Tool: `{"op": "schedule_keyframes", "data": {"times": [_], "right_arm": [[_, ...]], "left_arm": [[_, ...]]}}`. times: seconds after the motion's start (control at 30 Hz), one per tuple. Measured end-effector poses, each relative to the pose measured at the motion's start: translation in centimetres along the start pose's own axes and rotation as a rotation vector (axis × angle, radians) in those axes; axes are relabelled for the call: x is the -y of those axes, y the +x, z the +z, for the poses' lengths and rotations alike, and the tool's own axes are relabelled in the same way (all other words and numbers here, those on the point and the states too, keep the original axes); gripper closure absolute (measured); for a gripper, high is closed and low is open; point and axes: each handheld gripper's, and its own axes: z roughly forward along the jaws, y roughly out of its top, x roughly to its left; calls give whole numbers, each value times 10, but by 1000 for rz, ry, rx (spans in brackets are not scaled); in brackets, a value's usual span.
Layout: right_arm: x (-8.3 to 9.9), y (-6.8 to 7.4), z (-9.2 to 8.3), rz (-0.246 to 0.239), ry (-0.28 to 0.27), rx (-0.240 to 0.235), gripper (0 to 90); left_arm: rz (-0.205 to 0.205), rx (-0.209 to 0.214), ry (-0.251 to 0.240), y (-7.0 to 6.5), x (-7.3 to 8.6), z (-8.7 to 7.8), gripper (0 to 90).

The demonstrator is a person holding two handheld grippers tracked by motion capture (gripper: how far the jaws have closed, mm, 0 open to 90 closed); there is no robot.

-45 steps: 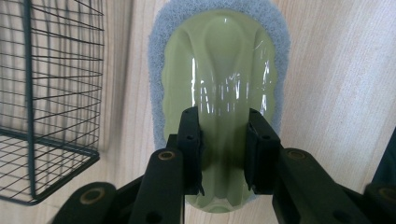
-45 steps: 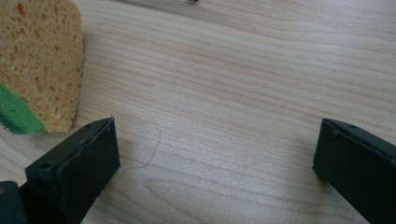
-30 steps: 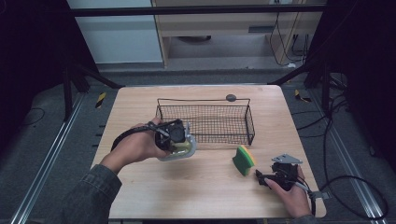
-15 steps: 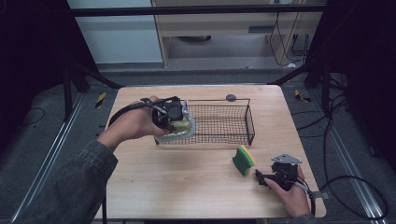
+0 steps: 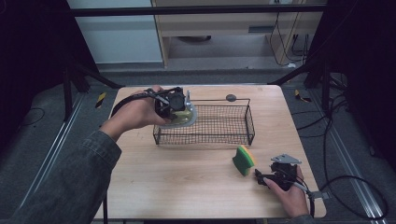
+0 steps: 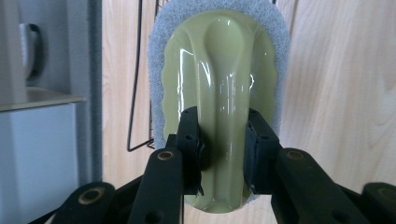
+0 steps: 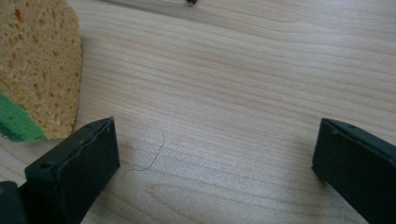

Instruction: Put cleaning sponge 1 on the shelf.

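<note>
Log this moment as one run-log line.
left tool: shut on scrub pad, over wire basket corner | right tool: open, beside sponge

Open ground near and left; wire basket blocks the middle.

Wire basket (image 5: 205, 123) stands mid-surface, walls upright, open at top, inside bare to the right of the scrubber. Left tongs (image 5: 173, 103) clamped on a green scrubber (image 5: 183, 115) hang over the basket's far-left corner, hand and forearm crossing the left of the surface (image 5: 187, 186). Small dark disc (image 5: 230, 97) lies just beyond the far rim. Sponge (image 5: 244, 160) stands on edge near the basket's near-right corner, a gap between. Right tongs (image 5: 261, 176) rest just right of the sponge, jaws wide, bare wood between them. Wide bare wood from the basket's near wall to the near edge, left of the sponge.
</note>
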Motion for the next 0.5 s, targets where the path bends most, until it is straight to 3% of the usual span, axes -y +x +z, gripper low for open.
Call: {"op": "schedule_keyframes", "data": {"times": [0.27, 0.5], "right_arm": [[1, 1, -1, 8, 3, -3, 8], [1, 1, -1, 4, 3, -7, 6]], "left_arm": [[-46, -23, -24, 6, 1, 7, 709], [-41, -25, -35, 13, -2, 11, 709]]}}
